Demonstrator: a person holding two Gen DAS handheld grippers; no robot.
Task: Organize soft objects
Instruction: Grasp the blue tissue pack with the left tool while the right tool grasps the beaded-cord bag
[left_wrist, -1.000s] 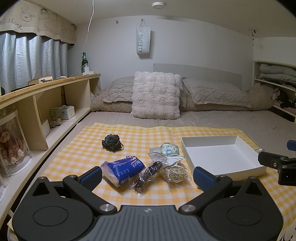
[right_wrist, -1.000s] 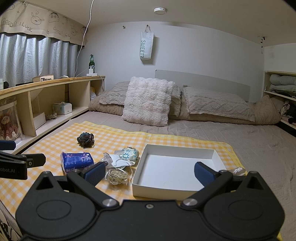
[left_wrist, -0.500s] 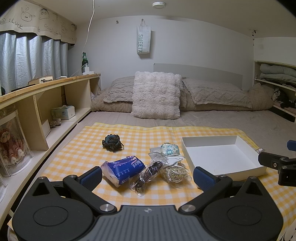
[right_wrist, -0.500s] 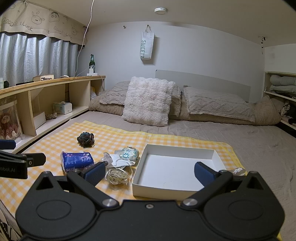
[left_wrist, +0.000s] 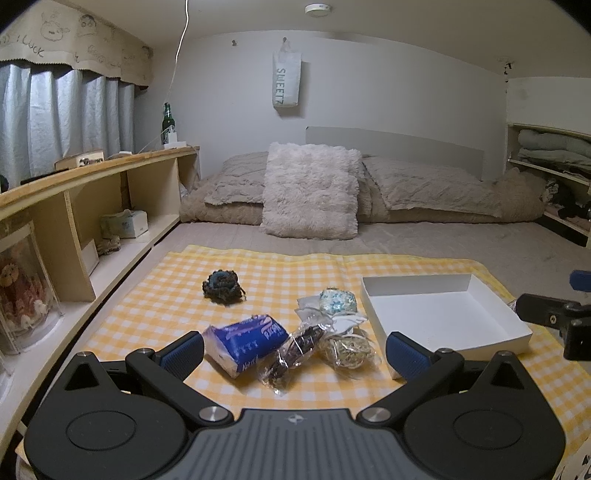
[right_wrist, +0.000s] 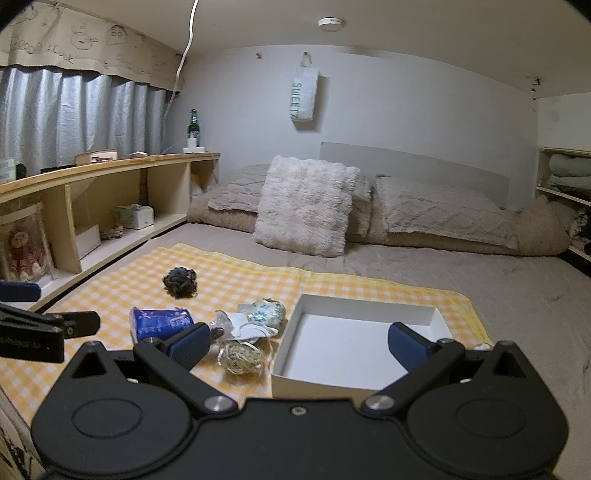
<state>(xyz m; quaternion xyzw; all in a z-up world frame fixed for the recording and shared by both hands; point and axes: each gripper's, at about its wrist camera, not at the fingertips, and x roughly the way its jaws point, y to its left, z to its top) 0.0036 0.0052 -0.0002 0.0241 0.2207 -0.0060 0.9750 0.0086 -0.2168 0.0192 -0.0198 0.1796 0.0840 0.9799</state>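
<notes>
My left claw (left_wrist: 294, 354) is spread wide and empty; the blue tissue pack (left_wrist: 246, 341) and two clear bags (left_wrist: 325, 347) lie between its fingers on the yellow checked cloth (left_wrist: 155, 306). My right claw (right_wrist: 298, 345) is spread too, with the white box (right_wrist: 354, 347) straight ahead.

right gripper (right_wrist: 297, 345) spread wide above empty white box (right_wrist: 354, 354).

Support: a bed (left_wrist: 480, 254) with a grey sheet
On the bed: a yellow checked cloth (left_wrist: 155, 306), a fluffy cushion (left_wrist: 310, 195), grey pillows (left_wrist: 428, 192)
On the cloth: a white open box (left_wrist: 439, 314), a dark yarn ball (left_wrist: 221, 288), a blue tissue pack (left_wrist: 245, 341), small plastic bags (left_wrist: 295, 350)
</notes>
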